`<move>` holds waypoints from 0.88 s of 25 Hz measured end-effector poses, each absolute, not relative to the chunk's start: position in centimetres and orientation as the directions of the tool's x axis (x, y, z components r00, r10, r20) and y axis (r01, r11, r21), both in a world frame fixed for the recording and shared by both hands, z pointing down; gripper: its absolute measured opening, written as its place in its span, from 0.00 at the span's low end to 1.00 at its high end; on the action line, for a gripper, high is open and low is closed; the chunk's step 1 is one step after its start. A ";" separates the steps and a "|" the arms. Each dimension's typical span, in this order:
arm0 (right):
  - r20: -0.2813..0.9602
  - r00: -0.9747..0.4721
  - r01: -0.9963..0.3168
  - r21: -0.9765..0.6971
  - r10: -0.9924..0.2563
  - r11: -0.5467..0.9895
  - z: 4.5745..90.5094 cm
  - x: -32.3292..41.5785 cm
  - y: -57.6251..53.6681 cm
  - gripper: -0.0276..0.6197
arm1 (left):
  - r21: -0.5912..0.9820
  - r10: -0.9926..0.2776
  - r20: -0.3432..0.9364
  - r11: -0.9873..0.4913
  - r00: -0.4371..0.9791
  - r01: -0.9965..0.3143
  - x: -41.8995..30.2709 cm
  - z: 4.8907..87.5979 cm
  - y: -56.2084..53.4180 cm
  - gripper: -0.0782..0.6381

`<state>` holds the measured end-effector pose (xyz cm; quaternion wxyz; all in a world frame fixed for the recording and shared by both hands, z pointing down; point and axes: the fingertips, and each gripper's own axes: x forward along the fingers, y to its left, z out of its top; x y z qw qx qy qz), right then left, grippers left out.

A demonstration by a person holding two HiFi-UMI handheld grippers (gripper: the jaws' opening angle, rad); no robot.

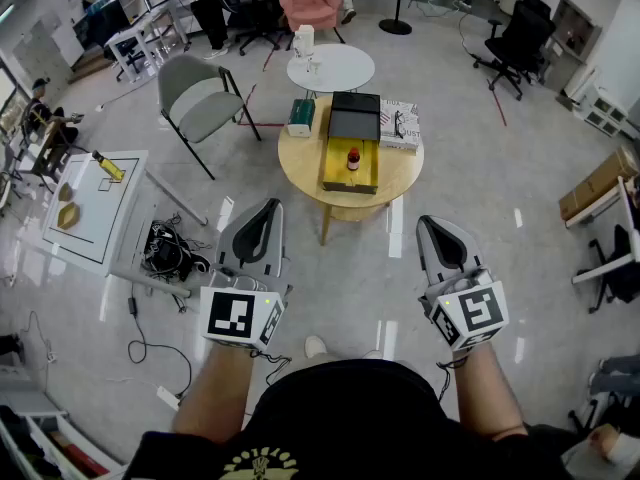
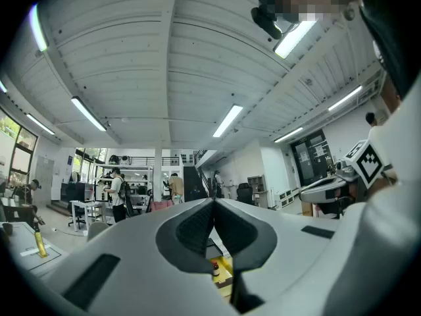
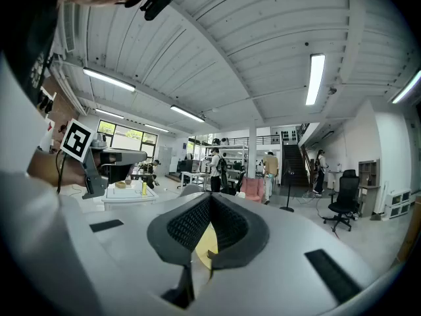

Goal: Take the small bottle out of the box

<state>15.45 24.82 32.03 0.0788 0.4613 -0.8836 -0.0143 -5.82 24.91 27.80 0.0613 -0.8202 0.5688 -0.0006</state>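
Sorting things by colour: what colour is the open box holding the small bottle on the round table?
The box is yellow; the head view shows it best.

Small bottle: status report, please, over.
Left gripper and right gripper shut, empty. Small bottle upright in open yellow box, untouched. Nothing between grippers and table.

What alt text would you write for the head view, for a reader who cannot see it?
A person holds a left gripper and a right gripper, jaws shut and empty, short of a round wooden table. On it a small bottle stands in an open yellow box.
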 end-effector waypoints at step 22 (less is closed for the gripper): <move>0.101 -0.457 -0.883 0.066 -0.884 0.465 32.4 11.1 23.7 0.06 | -0.037 -0.916 -0.073 -0.392 0.393 -0.919 -12.7 30.4 22.3 0.13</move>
